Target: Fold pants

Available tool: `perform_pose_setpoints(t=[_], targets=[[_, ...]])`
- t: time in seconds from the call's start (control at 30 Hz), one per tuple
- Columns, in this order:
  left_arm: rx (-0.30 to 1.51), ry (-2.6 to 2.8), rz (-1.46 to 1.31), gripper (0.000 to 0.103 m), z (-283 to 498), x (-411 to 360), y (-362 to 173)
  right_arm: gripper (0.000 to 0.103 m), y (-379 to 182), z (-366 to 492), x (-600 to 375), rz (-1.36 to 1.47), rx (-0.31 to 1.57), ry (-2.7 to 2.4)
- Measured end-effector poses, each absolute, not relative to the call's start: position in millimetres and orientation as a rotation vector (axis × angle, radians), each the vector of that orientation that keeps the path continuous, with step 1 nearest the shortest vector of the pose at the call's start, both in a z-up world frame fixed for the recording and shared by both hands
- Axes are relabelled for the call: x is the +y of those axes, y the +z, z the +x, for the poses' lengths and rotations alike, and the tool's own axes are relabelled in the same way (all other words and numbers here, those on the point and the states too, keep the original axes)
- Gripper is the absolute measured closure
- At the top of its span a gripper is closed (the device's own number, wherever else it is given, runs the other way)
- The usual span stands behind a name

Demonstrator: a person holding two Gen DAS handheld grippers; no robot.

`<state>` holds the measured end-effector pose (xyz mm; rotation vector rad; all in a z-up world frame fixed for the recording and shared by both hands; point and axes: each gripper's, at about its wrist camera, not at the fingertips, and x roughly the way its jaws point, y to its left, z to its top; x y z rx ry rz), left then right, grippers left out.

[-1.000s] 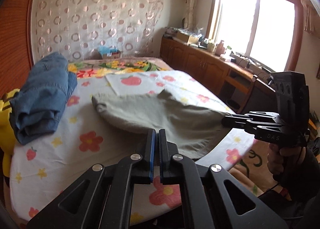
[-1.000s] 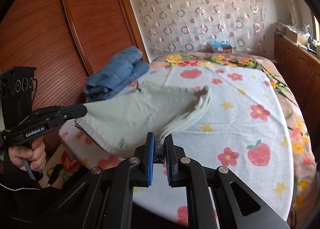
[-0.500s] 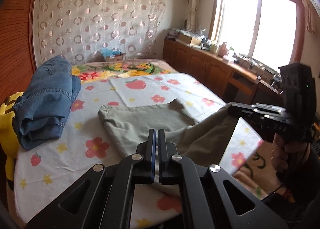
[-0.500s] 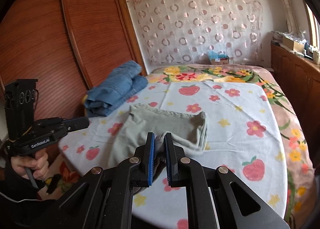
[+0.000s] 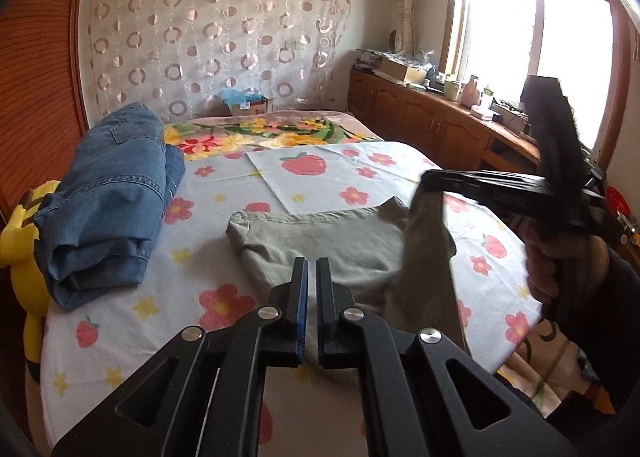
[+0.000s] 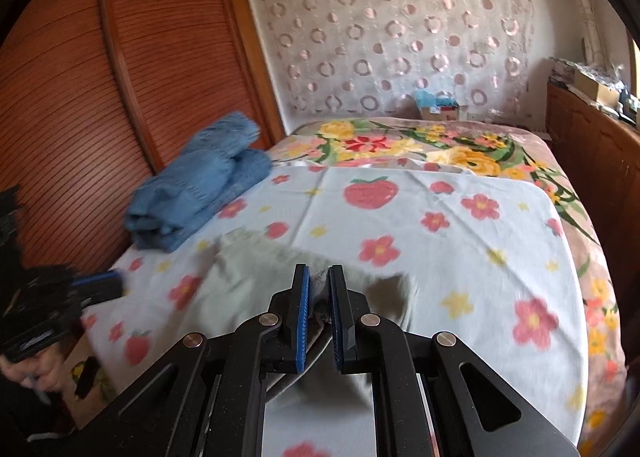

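Observation:
Grey-green pants (image 5: 328, 237) lie partly folded on the flowered bed sheet (image 5: 208, 185). My right gripper (image 6: 318, 289) is shut on a bunched edge of the pants (image 6: 256, 277) and lifts it above the bed; in the left wrist view it (image 5: 430, 181) holds the cloth hanging down at the right. My left gripper (image 5: 312, 269) has its jaws a narrow gap apart with nothing visible between them, just above the pants' near edge. It shows blurred at the left of the right wrist view (image 6: 100, 285).
Folded blue jeans (image 5: 108, 201) lie at the bed's left side, next to a yellow plush toy (image 5: 20, 225) and the wooden wardrobe (image 6: 100, 97). A wooden cabinet (image 5: 432, 129) with clutter stands under the window at right. A box (image 5: 246, 105) sits at the headboard.
The pants were held stretched between both grippers. My left gripper has let go of its edge. My right gripper has carried its edge up and across the bed.

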<state>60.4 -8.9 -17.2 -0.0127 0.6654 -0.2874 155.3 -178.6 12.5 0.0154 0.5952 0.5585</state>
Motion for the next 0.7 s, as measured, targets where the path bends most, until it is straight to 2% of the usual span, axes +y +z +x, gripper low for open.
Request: perform_pose_setpoints(t=[0.13,0.2,0.23,0.37,0.4,0.43,0.47,0.53,0.7], targets=[[0.678,-0.288,-0.036,0.100,69,-5,-19,0.093,-12,202,-174,0.048,0.720,0.500],[0.704,-0.297,-0.034,0.090,73,-7,-24,0.092,-23,209,-170,0.019,0.758,0.490],[0.723,-0.299,-0.029,0.084,76,-8,-28,0.089,-25,208,-169,0.007,0.757,0.481],[0.768,-0.295,-0.017,0.080,84,-13,-41,0.071,-26,199,-170,-0.017,0.756,0.484],[0.775,-0.302,-0.014,0.072,84,-15,-44,0.070,-25,194,-173,-0.015,0.744,0.487],[0.776,-0.312,-0.015,0.053,85,-16,-46,0.068,-24,189,-175,-0.016,0.731,0.491],[0.770,-0.324,-0.020,0.045,84,-18,-47,0.064,-21,187,-179,-0.019,0.722,0.493],[0.769,-0.326,-0.028,0.039,84,-19,-48,0.060,-19,174,-189,-0.028,0.702,0.475],[0.745,-0.289,-0.008,0.039,80,-26,-47,0.057,-25,143,-205,-0.024,0.676,0.451]])
